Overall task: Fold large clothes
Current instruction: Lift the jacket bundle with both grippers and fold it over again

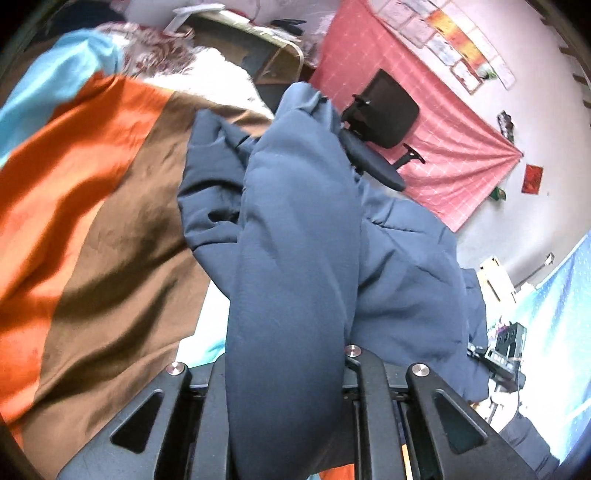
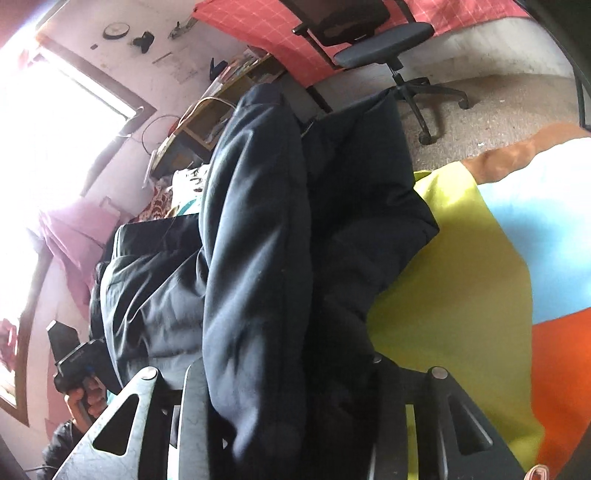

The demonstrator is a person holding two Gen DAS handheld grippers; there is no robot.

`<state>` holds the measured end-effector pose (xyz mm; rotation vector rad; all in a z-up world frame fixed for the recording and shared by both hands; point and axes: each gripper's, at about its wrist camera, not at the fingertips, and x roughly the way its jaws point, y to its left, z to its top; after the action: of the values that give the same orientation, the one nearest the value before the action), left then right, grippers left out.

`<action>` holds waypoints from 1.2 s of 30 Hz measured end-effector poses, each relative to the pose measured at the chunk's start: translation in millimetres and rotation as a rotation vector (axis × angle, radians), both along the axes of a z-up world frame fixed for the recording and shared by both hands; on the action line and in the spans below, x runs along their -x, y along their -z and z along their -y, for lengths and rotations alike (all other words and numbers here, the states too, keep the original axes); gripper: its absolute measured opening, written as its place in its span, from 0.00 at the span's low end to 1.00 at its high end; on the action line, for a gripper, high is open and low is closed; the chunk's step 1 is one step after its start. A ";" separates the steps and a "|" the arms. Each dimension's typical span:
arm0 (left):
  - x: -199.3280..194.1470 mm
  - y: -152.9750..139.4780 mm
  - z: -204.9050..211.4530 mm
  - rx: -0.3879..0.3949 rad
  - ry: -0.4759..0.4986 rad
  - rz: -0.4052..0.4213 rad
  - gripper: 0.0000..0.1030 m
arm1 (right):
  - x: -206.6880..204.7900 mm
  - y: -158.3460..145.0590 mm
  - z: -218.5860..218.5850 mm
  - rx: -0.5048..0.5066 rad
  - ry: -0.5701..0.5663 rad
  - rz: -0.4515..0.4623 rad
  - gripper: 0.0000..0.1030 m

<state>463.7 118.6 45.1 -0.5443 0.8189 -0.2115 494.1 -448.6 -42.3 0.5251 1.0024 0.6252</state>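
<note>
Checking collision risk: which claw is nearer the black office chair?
Cannot tell reliably. Left claw and right claw are each shut on the dark blue garment, and the office chair sits beyond the lifted cloth in both wrist views, clear of either claw.

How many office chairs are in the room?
1. The black chair stands on the floor by the red cloth, beyond the held jacket; the left view shows it too. Others may be hidden.

light: daylight, window blown out | shadows: soft | blur: slight | edges: fisheye-warped, dark vignette
</note>
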 end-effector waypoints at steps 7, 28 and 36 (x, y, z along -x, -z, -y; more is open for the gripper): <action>25.2 -3.8 -0.1 0.002 0.023 -0.005 0.11 | -19.6 -33.4 -37.0 0.021 -0.024 0.015 0.27; 106.7 -67.6 -32.5 -0.017 -0.021 0.038 0.11 | 33.2 -100.1 -88.8 -0.006 -0.184 0.148 0.25; 120.4 -8.9 -21.5 -0.029 -0.002 -0.078 0.11 | 51.5 -34.9 -91.3 0.064 -0.187 0.065 0.25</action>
<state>343.3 140.0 54.1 -0.5285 0.8959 -0.1768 442.6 -357.2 -7.4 0.3548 1.0139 0.7686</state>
